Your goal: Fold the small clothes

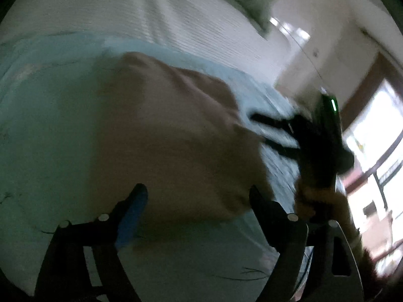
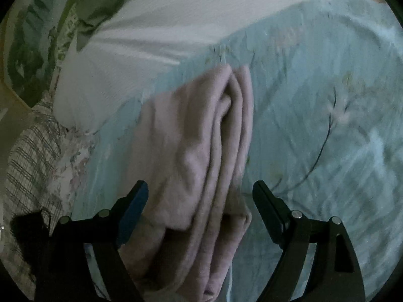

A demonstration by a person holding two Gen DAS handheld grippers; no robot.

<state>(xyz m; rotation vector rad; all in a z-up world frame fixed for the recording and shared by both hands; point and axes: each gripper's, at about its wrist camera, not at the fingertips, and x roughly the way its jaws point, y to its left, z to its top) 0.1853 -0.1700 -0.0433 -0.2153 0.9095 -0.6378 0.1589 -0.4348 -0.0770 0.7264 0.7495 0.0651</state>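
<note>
A pink folded garment (image 1: 171, 136) lies on a light blue flowered sheet (image 1: 45, 125). My left gripper (image 1: 197, 196) stands open just over the garment's near edge, and its pads do not press the cloth. In the right wrist view the garment (image 2: 201, 146) shows several stacked folded edges running away from me. My right gripper (image 2: 200, 193) is open astride the near end of that stack, its fingers clear of the cloth on both sides. The left wrist view also shows the right gripper (image 1: 272, 133) at the garment's right side, blurred, with a hand (image 1: 309, 196) behind it.
White ribbed bedding (image 2: 156, 25) lies beyond the blue sheet, with a green patterned pillow (image 2: 37, 25) at the far left. A checked cloth (image 2: 30, 156) hangs at the bed's left edge. A bright window (image 1: 372, 130) and a white wall are to the right.
</note>
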